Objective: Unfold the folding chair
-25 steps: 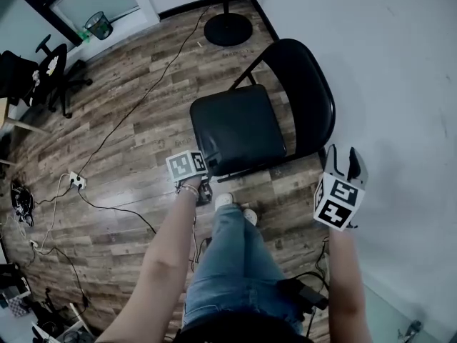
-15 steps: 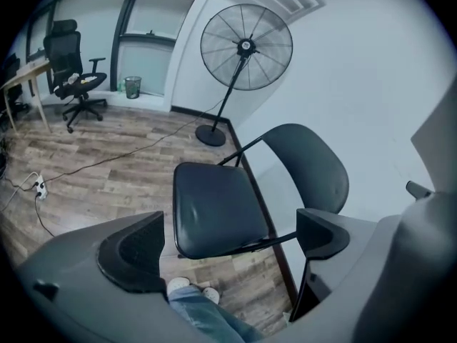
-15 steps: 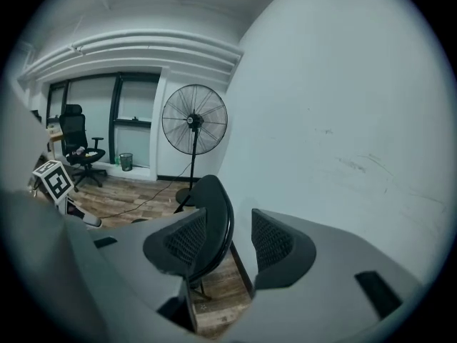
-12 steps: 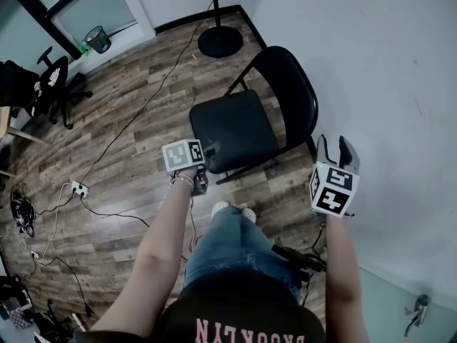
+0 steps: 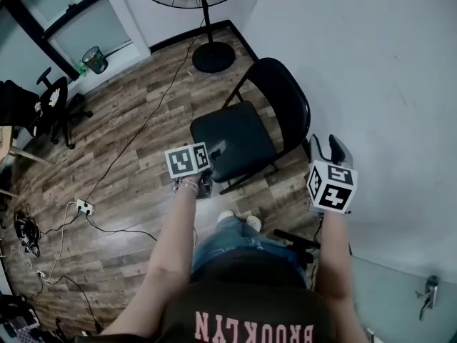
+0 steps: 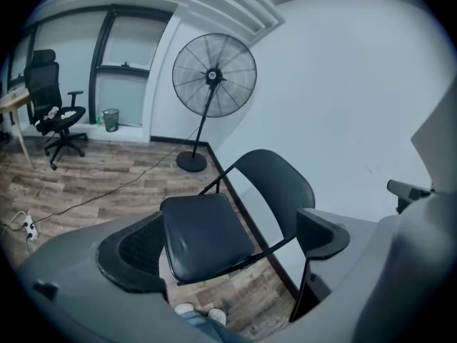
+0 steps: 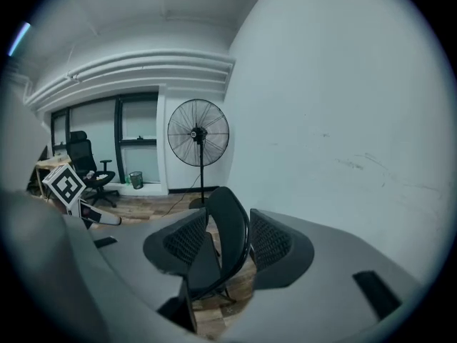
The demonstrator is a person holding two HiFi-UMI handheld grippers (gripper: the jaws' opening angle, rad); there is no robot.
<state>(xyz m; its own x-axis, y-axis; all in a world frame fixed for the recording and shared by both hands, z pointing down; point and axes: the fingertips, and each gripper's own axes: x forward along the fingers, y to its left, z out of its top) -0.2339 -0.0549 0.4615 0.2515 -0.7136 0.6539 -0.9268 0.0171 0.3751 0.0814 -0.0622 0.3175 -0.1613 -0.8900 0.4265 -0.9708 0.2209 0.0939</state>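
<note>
While the folding chair (image 5: 257, 131) stands opened just beyond them, left gripper (image 6: 228, 249) and right gripper (image 5: 325, 148) both gape empty; left nearer the seat (image 5: 230, 140), right beside the backrest (image 5: 287, 98).

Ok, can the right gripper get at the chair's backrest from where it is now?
Probably yes. The right gripper hangs just beside the backrest, its fingers apart with nothing held, and only open air lies between them. The wall is close on its other side but looks clear of the path.
</note>
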